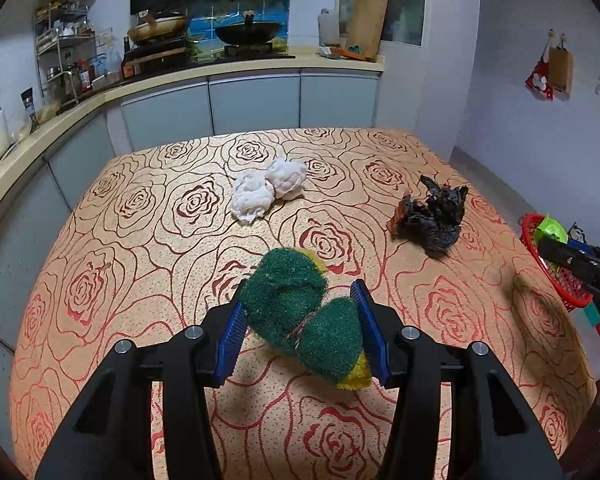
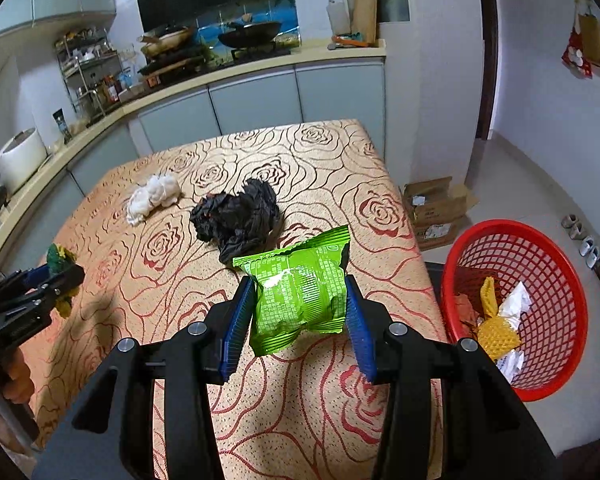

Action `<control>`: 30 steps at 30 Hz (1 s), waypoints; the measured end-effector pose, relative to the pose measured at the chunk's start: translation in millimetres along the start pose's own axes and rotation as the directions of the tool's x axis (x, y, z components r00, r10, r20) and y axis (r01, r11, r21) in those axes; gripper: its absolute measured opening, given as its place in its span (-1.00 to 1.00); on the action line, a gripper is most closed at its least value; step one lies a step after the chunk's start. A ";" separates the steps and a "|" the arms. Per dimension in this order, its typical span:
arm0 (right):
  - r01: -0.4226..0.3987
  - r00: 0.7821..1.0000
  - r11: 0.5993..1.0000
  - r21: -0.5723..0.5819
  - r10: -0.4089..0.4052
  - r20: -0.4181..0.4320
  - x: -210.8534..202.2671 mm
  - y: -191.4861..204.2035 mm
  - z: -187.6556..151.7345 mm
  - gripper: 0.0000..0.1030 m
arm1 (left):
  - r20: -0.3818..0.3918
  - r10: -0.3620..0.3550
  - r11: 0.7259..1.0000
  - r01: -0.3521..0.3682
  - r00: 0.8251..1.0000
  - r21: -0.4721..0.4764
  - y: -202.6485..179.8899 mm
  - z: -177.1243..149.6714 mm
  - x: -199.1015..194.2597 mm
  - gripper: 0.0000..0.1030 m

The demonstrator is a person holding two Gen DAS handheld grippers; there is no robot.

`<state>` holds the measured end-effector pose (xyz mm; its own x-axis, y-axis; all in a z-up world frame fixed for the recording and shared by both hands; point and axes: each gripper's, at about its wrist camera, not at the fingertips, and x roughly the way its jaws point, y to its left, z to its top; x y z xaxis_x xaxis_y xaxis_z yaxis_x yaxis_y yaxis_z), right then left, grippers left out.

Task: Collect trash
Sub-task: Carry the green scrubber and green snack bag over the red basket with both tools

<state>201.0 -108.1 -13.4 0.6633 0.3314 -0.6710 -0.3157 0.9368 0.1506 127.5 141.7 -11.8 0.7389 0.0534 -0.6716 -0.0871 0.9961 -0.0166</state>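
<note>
On the left side of the bench (image 1: 140, 240), the left gripper (image 1: 300, 320) holds a green-and-yellow scouring sponge (image 1: 300, 312) between its fingers, clear of the cloth. Further along lie a white tissue wad (image 1: 266, 190) and a crumpled black bag (image 1: 432, 216), both uncollected. The right gripper (image 2: 300, 308) clamps a green snack wrapper (image 2: 300, 292) across its width, above the bench's right part. The red basket (image 2: 540, 240) stands on the floor just off the right bench edge, right of the wrapper. Judgement: the right gripper is nearer the basket and should deposit first.
</note>
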 end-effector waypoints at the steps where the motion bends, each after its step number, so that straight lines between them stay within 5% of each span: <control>1: 0.000 1.000 1.000 0.002 0.000 0.003 -1.3 -1.1 -0.1 -0.15 | 0.002 0.000 1.000 0.000 1.000 0.004 -1.7 0.6 -0.6 -0.05; 14: 0.020 0.999 0.999 0.037 -0.022 0.041 -21.0 -21.5 1.4 -0.15 | 0.023 -0.018 0.999 0.017 1.000 0.044 -23.9 9.9 -6.8 -0.05; 30: 0.096 0.991 0.988 0.117 -0.106 0.084 -47.7 -67.8 -0.6 -0.15 | 0.056 -0.123 0.982 0.113 0.991 0.151 -85.3 33.4 -11.7 -0.05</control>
<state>190.4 -187.6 8.0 0.7475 0.2381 -0.6201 -0.1688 0.9710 0.1694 148.6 58.4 22.2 0.7805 -0.0651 -0.6218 0.0987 0.9949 0.0196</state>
